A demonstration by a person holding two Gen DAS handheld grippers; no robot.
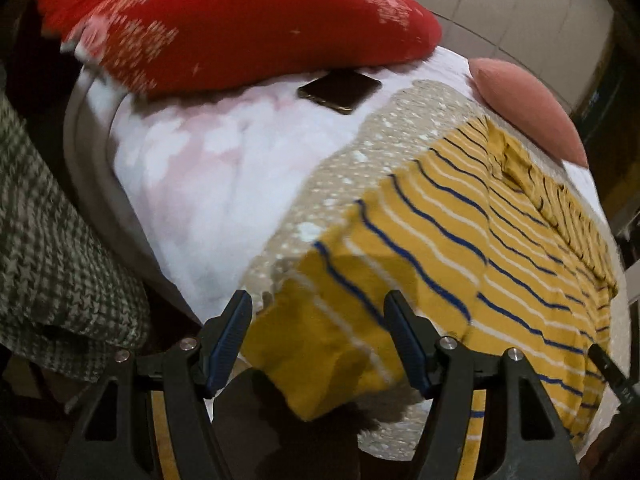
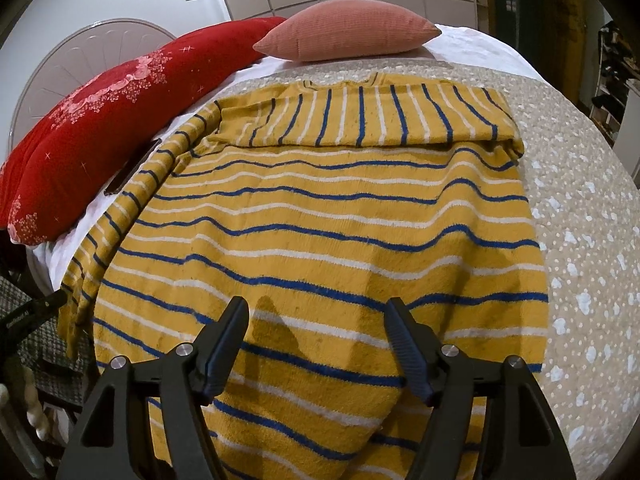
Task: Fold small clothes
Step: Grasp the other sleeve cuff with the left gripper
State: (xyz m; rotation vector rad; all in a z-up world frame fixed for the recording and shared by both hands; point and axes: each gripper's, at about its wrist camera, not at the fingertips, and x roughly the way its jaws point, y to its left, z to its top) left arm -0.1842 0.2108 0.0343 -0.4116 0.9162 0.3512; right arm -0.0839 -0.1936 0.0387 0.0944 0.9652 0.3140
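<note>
A mustard-yellow sweater point(image 2: 320, 216) with blue and white stripes lies flat on the bed. One sleeve point(image 2: 360, 120) is folded across its chest, and the other sleeve point(image 2: 120, 216) trails down the left side. My right gripper point(image 2: 316, 320) hovers open over the hem, with nothing between its pads. In the left wrist view, my left gripper point(image 1: 320, 316) stands open above the sweater's near corner point(image 1: 328, 344), where the fabric hangs over the bed edge. The pads do not press on the cloth. The sweater body point(image 1: 500, 240) stretches away to the right.
A beige spotted bedspread point(image 2: 580, 240) lies under the sweater. A red patterned pillow point(image 1: 240, 28) and a pink cushion point(image 2: 348, 32) sit at the head. A dark phone point(image 1: 340, 90) rests on the white-pink sheet point(image 1: 200, 184). Houndstooth cloth point(image 1: 52, 248) hangs left of the bed.
</note>
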